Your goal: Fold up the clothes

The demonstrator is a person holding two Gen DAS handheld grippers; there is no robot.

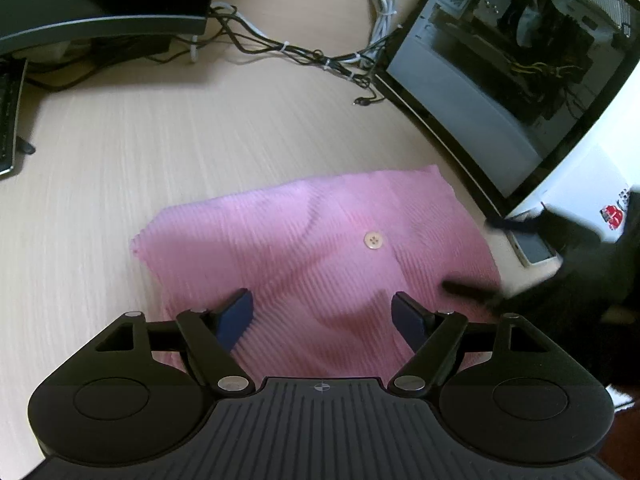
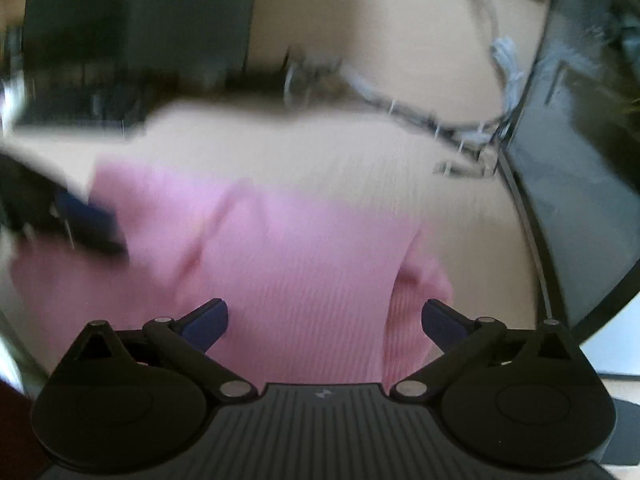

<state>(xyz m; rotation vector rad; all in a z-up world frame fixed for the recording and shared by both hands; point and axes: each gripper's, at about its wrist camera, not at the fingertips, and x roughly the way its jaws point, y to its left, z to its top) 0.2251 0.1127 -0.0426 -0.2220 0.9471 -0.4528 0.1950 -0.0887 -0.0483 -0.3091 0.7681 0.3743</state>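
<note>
Left wrist view shows the pink ribbed garment (image 1: 316, 264) lying folded on the pale wood desk (image 1: 160, 136), just in front of the glass-sided computer case (image 1: 516, 80), with one button (image 1: 373, 239) facing up. The left claw (image 1: 322, 316) hangs over the near part of the cloth with its jaws spread wide, holding nothing. The right wrist view is blurred, yet the right claw (image 2: 324, 320) is also plainly spread and empty above the same garment.

The fabric looks light, soft and limp; I judge it will sag and stretch rather than keep shape, and the ribs should give the pads some bite. Best hold is probably at the corners or along a folded edge, pinching all layers together, clear of the button.
</note>
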